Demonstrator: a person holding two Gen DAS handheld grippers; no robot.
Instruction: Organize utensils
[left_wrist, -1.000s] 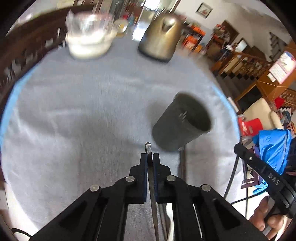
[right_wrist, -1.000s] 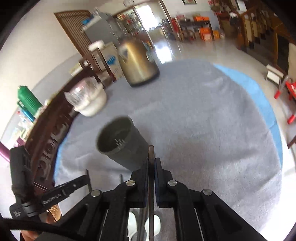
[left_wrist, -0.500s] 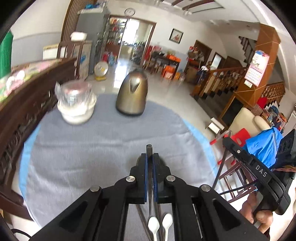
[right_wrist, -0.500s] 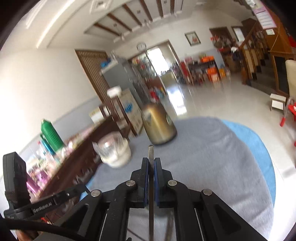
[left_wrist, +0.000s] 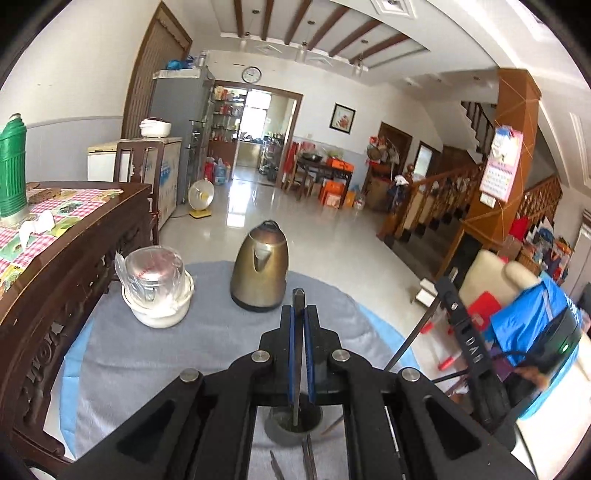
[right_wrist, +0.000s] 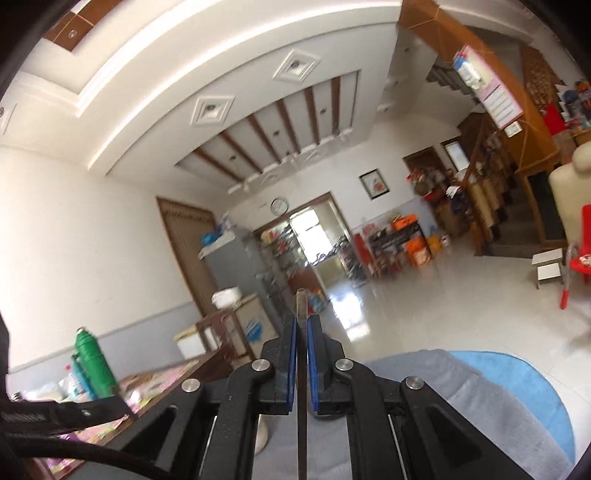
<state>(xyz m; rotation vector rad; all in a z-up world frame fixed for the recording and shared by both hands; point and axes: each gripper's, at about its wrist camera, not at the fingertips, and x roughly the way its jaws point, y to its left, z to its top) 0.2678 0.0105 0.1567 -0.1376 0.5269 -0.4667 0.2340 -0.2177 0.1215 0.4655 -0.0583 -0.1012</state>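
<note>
Left wrist view: left gripper (left_wrist: 298, 325) fills the lower centre, its jaws pinched nearly together on a thin dark utensil handle (left_wrist: 297, 354) whose end pokes out above the pads.
Why held so: gripped partway along, the utensil hangs down with its lower end in or just above the mouth of the dark holder cup (left_wrist: 294, 428) at the bottom centre; I judge this lines it up for dropping in.
Loose utensils: a few thin pieces (left_wrist: 308, 458) lie on the grey cloth (left_wrist: 122, 362) just below the cup, apparently not yet sorted.
Bystanders: kettle (left_wrist: 260, 271) and lidded glass container (left_wrist: 155, 288) stand at mid-frame, well apart from the cup.
Right wrist view: right gripper (right_wrist: 301, 362) at lower centre, jaws likewise almost closed on a slim metal utensil (right_wrist: 301, 406) that runs down out of the bottom edge.
Right aim: it looks towards the room and ceiling, the cup out of sight; only the cloth's edge shows at the lower right.
Stage: both pieces appear lifted, ready for the cup.
</note>
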